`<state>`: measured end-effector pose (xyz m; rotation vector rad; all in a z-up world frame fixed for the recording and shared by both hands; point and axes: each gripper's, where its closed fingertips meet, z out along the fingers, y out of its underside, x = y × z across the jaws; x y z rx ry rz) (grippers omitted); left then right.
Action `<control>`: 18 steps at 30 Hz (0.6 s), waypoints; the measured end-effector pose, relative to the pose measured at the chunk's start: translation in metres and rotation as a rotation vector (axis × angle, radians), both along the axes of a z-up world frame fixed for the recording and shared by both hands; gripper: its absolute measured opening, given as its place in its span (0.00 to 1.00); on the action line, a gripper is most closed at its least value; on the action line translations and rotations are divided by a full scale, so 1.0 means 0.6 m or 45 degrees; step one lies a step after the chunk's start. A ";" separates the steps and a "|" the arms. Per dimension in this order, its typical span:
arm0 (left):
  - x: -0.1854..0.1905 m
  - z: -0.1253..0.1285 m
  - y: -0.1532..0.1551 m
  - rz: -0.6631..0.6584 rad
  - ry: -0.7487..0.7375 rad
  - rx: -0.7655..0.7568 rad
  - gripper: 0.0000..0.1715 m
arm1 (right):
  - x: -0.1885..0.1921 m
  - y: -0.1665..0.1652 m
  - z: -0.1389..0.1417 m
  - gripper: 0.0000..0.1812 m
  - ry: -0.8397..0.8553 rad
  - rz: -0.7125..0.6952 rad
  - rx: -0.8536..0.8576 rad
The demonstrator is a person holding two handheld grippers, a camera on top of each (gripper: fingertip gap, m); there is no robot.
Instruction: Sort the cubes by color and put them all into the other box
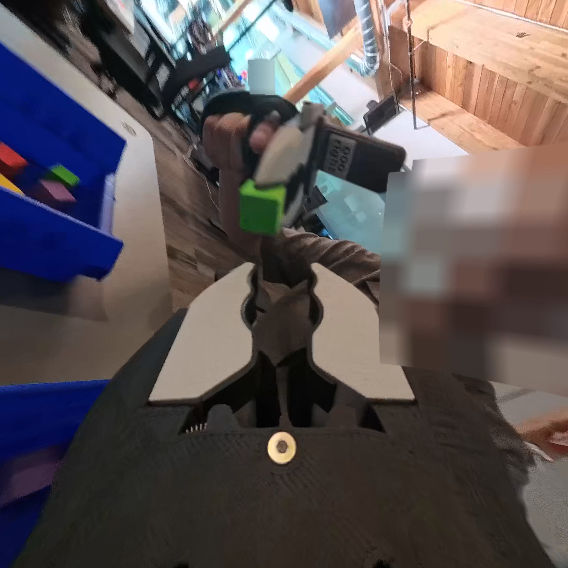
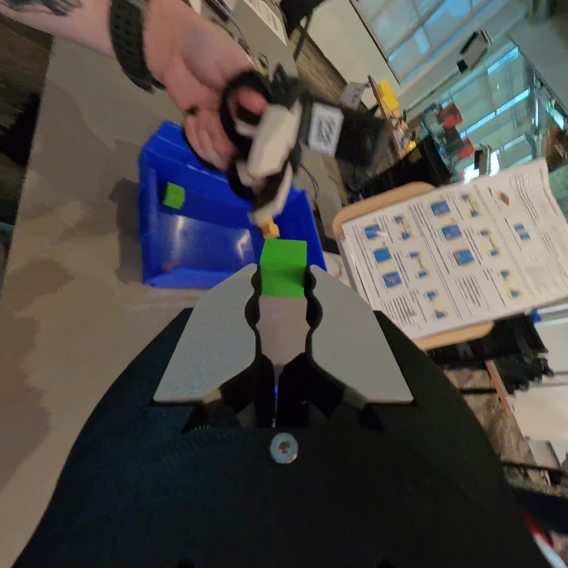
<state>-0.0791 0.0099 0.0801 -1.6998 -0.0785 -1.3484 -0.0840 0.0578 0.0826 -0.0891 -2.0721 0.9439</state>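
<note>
The room is a busy workshop with big windows, and a pale surface [image 2: 76, 215] carries the things. A blue bin [image 2: 196, 246] sits out in the middle of the surface. A small green block [image 2: 173, 195] lies inside it near its far wall, and a tiny red bit [image 2: 169, 266] lies by its near wall. At the right edge of the surface a sheet of paper with little pictures [image 2: 461, 246] lies on a tan board. The right gripper [image 2: 282, 272] has its jaws clamped on a green cube [image 2: 282, 255], which is held up in the air in front of the bin. A hand [image 2: 196, 70] with a black band on the wrist holds the left gripper [image 1: 282, 270] above the bin. Its jaws are apart, and nothing sits between them. A small yellow thing [image 2: 270, 230] shows just by its tips. I cannot tell if they touch it. In the left wrist view more blue bins [image 1: 46, 138] stand at the left edge, with red, green and purple blocks inside.
</note>
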 end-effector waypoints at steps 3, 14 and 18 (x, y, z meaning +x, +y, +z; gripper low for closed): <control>-0.024 0.001 -0.015 0.156 0.224 -0.005 0.06 | -0.044 0.113 0.013 0.15 -0.145 -0.235 0.023; -0.068 -0.043 -0.058 0.894 1.225 -0.112 0.28 | -0.096 0.411 -0.264 0.15 -1.181 -0.896 0.655; -0.100 -0.045 -0.082 1.020 1.417 -0.184 0.30 | -0.093 0.432 -0.330 0.15 -1.373 -0.938 0.684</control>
